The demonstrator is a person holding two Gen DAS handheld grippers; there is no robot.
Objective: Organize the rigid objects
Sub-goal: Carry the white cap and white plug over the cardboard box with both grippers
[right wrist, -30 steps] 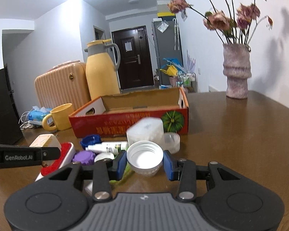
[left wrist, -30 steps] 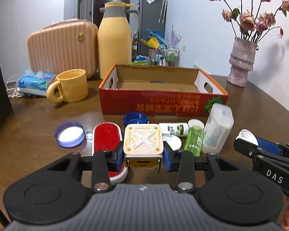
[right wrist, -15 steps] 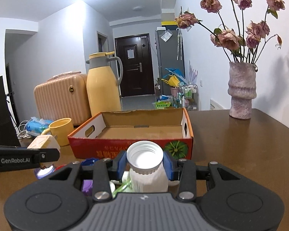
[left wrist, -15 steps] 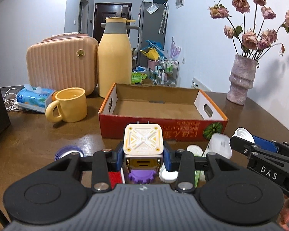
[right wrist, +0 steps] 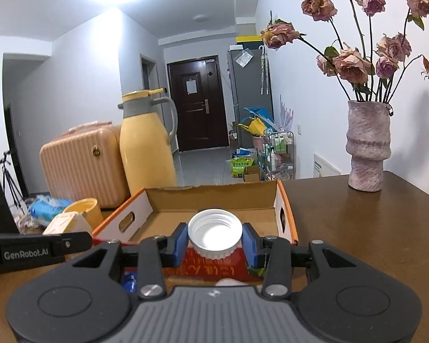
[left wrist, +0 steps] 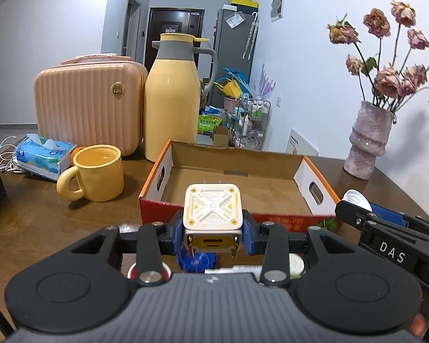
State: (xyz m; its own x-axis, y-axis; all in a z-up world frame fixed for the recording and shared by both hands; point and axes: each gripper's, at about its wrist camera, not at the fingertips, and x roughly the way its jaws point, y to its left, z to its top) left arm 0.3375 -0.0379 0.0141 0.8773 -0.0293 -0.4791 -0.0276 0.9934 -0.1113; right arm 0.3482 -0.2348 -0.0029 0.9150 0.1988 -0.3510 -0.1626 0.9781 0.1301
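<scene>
My left gripper (left wrist: 213, 233) is shut on a white and yellow square charger (left wrist: 212, 211) and holds it above the table, just in front of the red cardboard box (left wrist: 231, 183). My right gripper (right wrist: 214, 244) is shut on a white screw lid (right wrist: 214, 233), open side up, held at the near wall of the same box (right wrist: 214, 200). The box looks empty inside. Below the left gripper lie a blue lid (left wrist: 197, 260), a red item (left wrist: 133, 271) and white pieces, mostly hidden. The right gripper shows in the left wrist view (left wrist: 354, 204).
A yellow mug (left wrist: 95, 177), tissue pack (left wrist: 44, 155), peach case (left wrist: 90, 103) and yellow thermos (left wrist: 173, 97) stand left of and behind the box. A pink vase with dried roses (left wrist: 367, 140) stands at the back right of the brown table (right wrist: 357, 228).
Both grippers have risen from the cluttered table front and moved forward toward the box, each carrying its item. The loose items have dropped below the fingers.
</scene>
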